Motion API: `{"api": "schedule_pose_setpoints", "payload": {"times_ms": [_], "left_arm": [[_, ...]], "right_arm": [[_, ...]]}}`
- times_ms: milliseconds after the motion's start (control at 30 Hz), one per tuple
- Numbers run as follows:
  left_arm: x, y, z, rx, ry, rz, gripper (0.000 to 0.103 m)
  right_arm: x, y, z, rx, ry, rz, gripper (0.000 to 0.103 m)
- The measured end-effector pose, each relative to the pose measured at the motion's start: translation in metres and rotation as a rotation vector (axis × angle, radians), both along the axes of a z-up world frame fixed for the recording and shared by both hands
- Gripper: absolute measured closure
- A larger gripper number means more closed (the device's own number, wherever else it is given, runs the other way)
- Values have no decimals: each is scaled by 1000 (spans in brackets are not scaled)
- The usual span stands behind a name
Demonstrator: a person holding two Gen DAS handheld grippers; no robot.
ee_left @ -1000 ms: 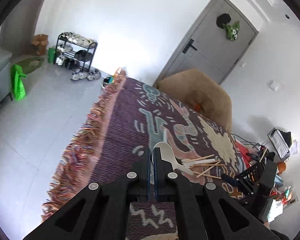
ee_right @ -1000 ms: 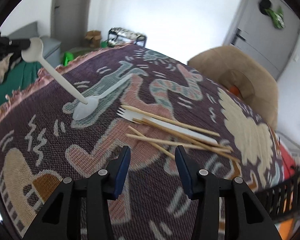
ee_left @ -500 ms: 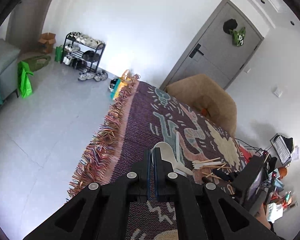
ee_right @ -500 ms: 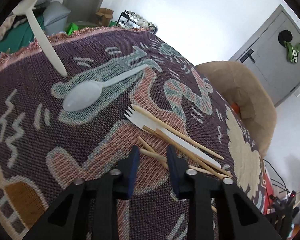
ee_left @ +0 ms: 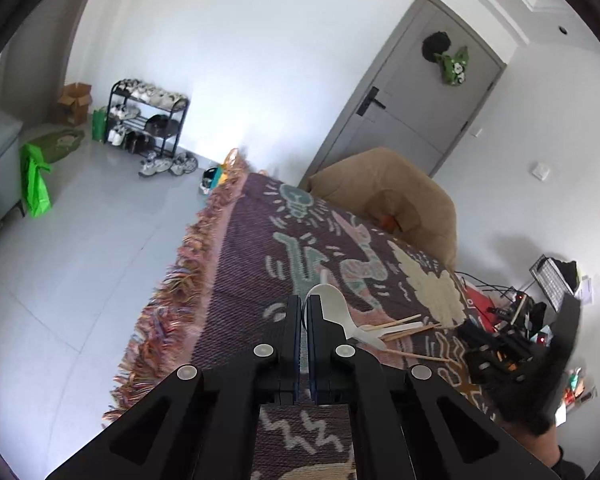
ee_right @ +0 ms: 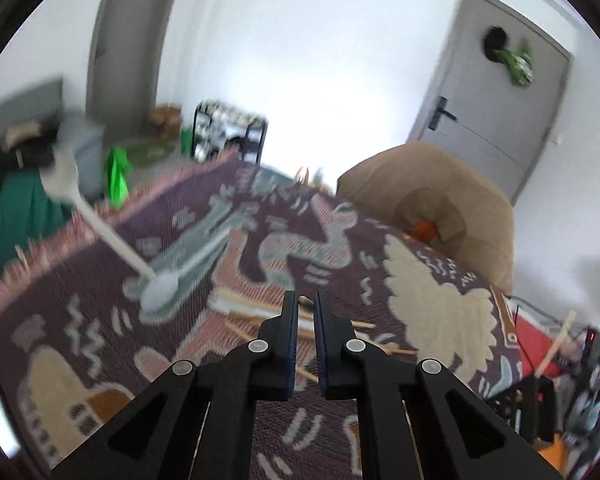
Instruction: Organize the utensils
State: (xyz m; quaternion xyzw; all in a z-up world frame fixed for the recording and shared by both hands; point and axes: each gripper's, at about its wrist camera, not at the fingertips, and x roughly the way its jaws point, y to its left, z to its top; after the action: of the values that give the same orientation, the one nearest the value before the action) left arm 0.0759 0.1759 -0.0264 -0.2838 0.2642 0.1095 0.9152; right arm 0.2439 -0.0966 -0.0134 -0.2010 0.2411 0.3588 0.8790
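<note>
Between the right tongs (ee_right: 306,300), pressed nearly together, a tan nub shows at the tips, apparently the end of a chopstick (ee_right: 304,300) pinched there. The left tongs (ee_left: 304,304) are clamped shut on the bowl of a cream spoon (ee_left: 332,306), its handle slanting down toward the tabletop's woven cloth (ee_right: 80,264). Just beyond the right tips lie the loose chopsticks (ee_right: 256,312) crossed over a white fork (ee_left: 374,330), mid-tabletop. A clear spoon (ee_right: 160,292) rests further left, near the cream spoon's handle tip. Risks, as I judge them: so thin a grip may let the chopstick pivot or slip free, and the dangling handle could knock the clear spoon. Past the far edge stands a tan armchair (ee_right: 440,200).
</note>
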Motion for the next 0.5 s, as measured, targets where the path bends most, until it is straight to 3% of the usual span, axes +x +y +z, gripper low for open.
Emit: {"api": "schedule_pose_setpoints", "payload": {"times_ms": [167,500], "left_arm": [[13,-20,19,42,-28,-49,101],[38,-64,59,110,-88,-147,101]], "right_arm": [[6,-43,37,127,30,-41,97],[-2,-108,88,233,-28,-124,97]]}}
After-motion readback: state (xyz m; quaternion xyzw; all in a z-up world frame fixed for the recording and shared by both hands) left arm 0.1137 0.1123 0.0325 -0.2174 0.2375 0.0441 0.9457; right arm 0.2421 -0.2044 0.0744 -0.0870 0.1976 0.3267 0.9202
